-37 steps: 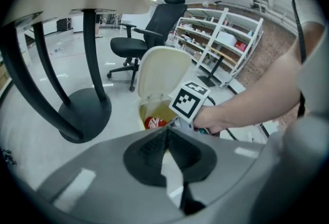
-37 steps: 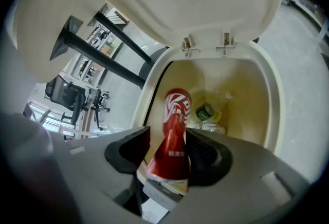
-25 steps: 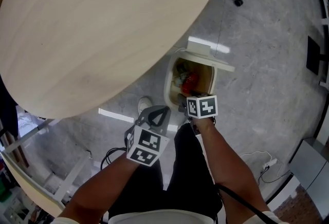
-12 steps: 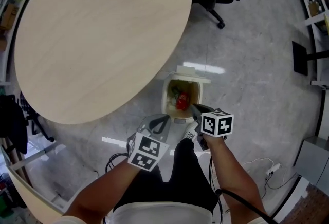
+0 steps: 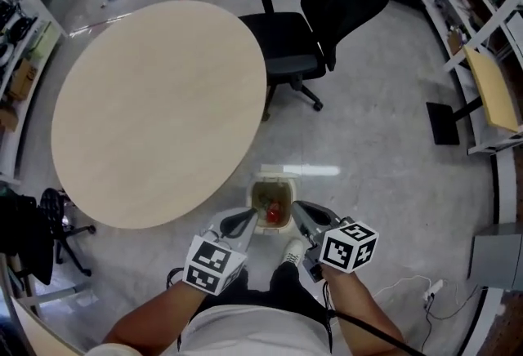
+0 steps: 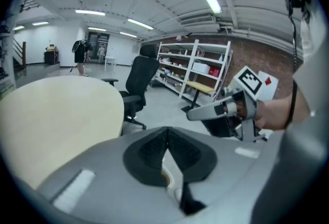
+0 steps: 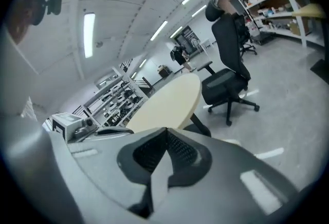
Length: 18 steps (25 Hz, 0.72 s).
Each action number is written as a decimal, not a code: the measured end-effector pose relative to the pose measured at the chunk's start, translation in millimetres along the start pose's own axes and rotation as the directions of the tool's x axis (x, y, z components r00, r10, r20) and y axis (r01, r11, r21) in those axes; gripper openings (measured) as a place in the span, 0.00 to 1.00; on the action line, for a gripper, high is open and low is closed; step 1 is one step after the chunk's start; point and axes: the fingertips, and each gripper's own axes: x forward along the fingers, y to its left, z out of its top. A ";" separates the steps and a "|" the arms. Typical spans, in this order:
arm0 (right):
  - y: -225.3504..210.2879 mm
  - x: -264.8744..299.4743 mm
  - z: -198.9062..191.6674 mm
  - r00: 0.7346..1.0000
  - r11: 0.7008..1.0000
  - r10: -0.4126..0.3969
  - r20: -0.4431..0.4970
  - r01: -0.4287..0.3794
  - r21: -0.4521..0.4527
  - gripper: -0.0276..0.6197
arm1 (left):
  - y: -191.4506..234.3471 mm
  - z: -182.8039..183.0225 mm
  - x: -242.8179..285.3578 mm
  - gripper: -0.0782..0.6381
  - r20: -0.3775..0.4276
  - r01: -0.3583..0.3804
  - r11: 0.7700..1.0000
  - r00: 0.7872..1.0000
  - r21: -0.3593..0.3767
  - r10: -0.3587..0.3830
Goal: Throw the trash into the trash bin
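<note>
Trash bin [image 5: 272, 181] contents tiny, indistinct beyond one red scrap [image 5: 273, 214]

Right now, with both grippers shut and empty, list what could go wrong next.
1. The trash bin stands close to the person's shoe; a step forward could tip it and spill the red trash inside.
2. A black cable hangs by the person's right side; it could snag or trip.
3. The left gripper is near the round table's edge; a sideways swing might strike it.
</note>
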 end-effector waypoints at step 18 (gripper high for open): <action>104.4 -71.6 80.6 0.973 0.957 0.075 0.217 -0.009 -0.290 0.05 | -5.2 98.7 -76.6 0.12 0.256 -0.012 1.000 0.967 0.002 0.011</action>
